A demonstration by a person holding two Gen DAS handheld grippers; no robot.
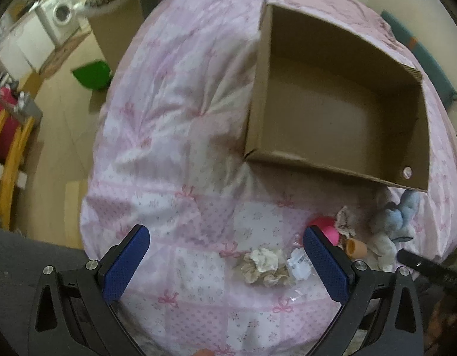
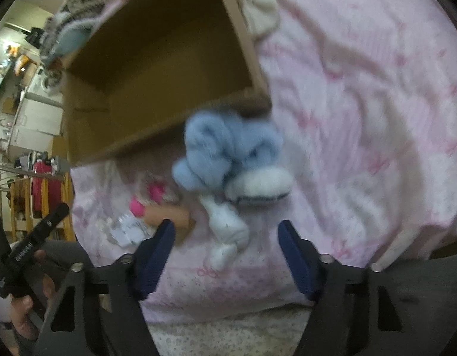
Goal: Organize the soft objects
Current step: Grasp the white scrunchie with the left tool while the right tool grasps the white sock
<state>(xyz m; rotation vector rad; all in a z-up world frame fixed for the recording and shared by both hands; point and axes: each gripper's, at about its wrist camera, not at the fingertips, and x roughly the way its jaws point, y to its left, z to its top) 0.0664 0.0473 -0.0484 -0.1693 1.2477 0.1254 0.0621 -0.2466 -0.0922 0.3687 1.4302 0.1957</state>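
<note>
Both jaws spread wide and empty, left gripper [image 1: 227, 262] over the quilt [image 1: 169, 118], right gripper [image 2: 227, 250] near the blue plush toy [image 2: 228, 145], plush toy just beside the cardboard box [image 1: 332, 109], cream scrunchie [image 1: 265, 265] near the box

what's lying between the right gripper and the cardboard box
In the right wrist view, the blue and white plush toy lies on the pink quilt between the open right gripper and the near wall of the cardboard box.
</note>
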